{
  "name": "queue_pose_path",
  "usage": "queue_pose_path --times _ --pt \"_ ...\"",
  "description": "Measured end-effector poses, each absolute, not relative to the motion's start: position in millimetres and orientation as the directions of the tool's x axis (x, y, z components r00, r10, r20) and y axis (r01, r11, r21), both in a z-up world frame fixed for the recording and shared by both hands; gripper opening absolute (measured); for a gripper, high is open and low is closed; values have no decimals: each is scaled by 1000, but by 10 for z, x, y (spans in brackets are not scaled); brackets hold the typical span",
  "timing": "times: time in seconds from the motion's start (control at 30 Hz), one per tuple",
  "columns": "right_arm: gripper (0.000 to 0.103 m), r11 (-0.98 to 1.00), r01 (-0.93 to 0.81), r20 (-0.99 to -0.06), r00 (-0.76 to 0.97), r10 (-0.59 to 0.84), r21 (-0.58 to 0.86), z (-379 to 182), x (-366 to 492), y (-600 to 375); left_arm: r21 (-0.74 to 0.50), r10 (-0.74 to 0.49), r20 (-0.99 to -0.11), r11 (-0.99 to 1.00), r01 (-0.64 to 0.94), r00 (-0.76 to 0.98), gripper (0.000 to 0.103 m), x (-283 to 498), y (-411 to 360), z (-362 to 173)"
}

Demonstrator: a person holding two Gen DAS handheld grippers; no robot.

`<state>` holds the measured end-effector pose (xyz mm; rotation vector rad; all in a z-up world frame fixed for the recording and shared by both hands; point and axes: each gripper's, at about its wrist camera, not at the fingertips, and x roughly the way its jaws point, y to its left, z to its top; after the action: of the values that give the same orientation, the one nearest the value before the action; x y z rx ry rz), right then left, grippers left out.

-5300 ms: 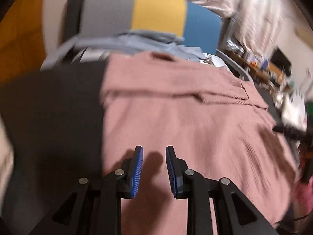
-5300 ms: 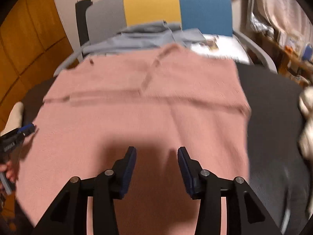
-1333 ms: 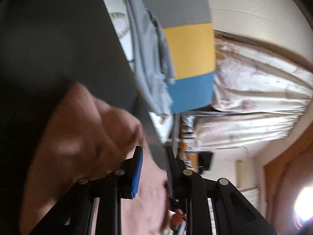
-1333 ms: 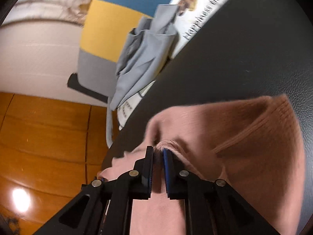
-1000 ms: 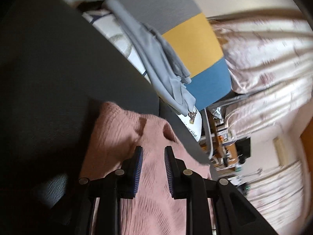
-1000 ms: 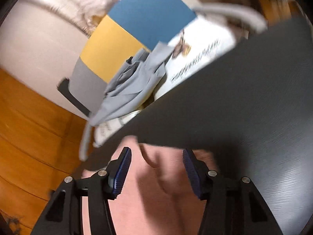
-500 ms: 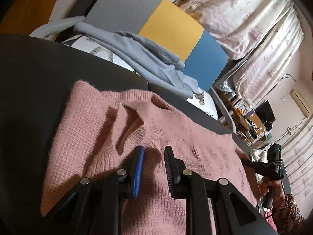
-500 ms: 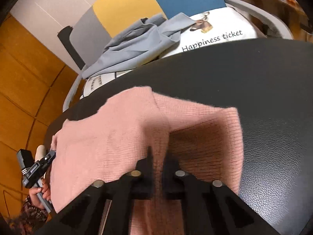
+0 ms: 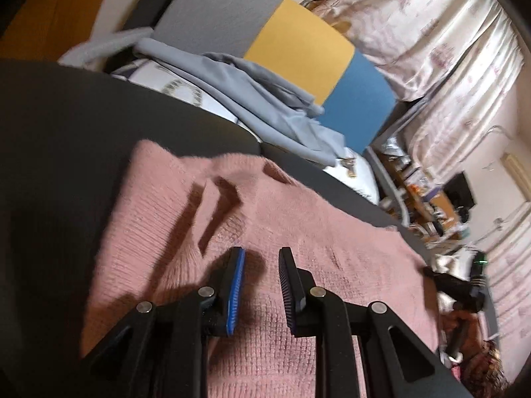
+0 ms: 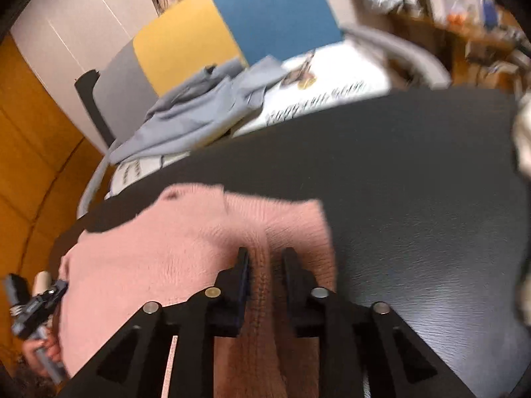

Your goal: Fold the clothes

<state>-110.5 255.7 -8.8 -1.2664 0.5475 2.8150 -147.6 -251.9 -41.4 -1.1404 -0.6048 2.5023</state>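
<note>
The pink sweater [image 9: 298, 232] lies folded on the dark surface [image 9: 59, 126], filling the near half of the left view from about 9 o'clock round to 4 o'clock, its collar notch up near 12 o'clock of the tongs. The left tongs [image 9: 260, 265] hover just over the knit with a modest gap between the blue pads, and nothing sits between them; they cast a shadow on the wool right below.

Over on the right, the right tongs [image 10: 265, 265] are opening, with a raised ridge of the sweater [image 10: 166, 248] standing between the jaws; the pads look just clear of it, though the blur makes that hard to swear to. The sweater's right edge ends just past the tongs at 3 o'clock, bare surface [image 10: 415, 215] beyond.

At 8 o'clock in the right view the left hand [image 10: 43, 351] grips its handle beside the sweater's far edge.

Behind the surface, at 12 o'clock, a chair [image 9: 298, 49] with grey, yellow and blue panels carries a crumpled grey garment [image 9: 259, 99] and a white printed cloth [image 10: 332, 89]. Curtains [image 9: 448, 49] hang at 2 o'clock in the left view.
</note>
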Motion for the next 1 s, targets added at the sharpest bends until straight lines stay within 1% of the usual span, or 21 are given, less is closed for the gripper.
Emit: queue_pose_path --times 0.07,0.1,0.17,0.23,0.27,0.33,0.4,0.47,0.53,0.6,0.67,0.7,0.77,0.83,0.87,0.93,1.0 --pt "28 -972 -101 -688 -721 -77 214 150 -1047 2365 -476 428 -603 -870 -127 -673 20 -1446 -2516 -287" --pt "28 -983 -80 -665 -745 -50 164 269 -1019 2269 -450 407 -603 -884 -129 -686 21 -1456 -2492 -249" --pt "28 -996 2 -653 -755 -60 90 337 -1116 2013 -398 387 -624 -905 -150 -679 21 -1545 -2392 -235" --pt "28 -996 78 -672 -735 -92 50 274 -1286 1789 -346 362 -654 -924 -162 -665 21 -1659 -2297 -258" --pt "27 -994 96 -688 -718 -104 50 203 -1360 1746 -294 324 -674 -942 -161 -664 21 -1718 -2256 -277" --pt "27 -991 125 -724 -679 -125 54 36 -1518 1672 -160 203 -726 -979 -126 -657 21 -1857 -2246 -360" --pt "26 -993 117 -760 -642 -100 31 -143 -1644 1667 -123 162 -754 -987 -106 -636 21 -1984 -2328 -426" --pt "24 -997 66 -788 -613 -62 27 -321 -1711 1787 -138 149 -760 -988 -68 -632 21 -2085 -2516 -408" --pt "24 -993 23 -768 -631 -105 117 -364 -1690 1949 -207 165 -750 -978 -10 -641 20 -2125 -2771 -346" --pt "24 -985 3 -754 -642 -135 174 -379 -1660 2050 -364 265 -714 -931 20 -649 20 -2109 -3065 -309" --pt "24 -984 2 -750 -647 -136 177 -393 -1650 2051 -501 373 -676 -865 26 -636 21 -2081 -3246 -332" --pt "25 -985 2 -750 -648 -131 170 -397 -1653 2030 -542 411 -668 -840 26 -620 22 -2072 -3281 -355" --pt "25 -988 2 -751 -649 -121 157 -398 -1638 1993 -579 462 -665 -816 13 -587 22 -2065 -3260 -386" --pt "25 -989 2 -751 -650 -114 149 -386 -1637 1962 -587 508 -654 -808 -49 -561 24 -2048 -3123 -366" --pt "25 -989 2 -752 -650 -114 148 -382 -1647 1943 -548 496 -677 -833 -78 -543 24 -2051 -3011 -360" --pt "25 -988 1 -751 -650 -116 152 -383 -1660 1947 -416 417 -755 -901 -123 -505 24 -2076 -2764 -367" --pt "25 -988 0 -751 -649 -119 157 -390 -1683 1965 -342 381 -803 -924 -169 -457 24 -2100 -2573 -417"
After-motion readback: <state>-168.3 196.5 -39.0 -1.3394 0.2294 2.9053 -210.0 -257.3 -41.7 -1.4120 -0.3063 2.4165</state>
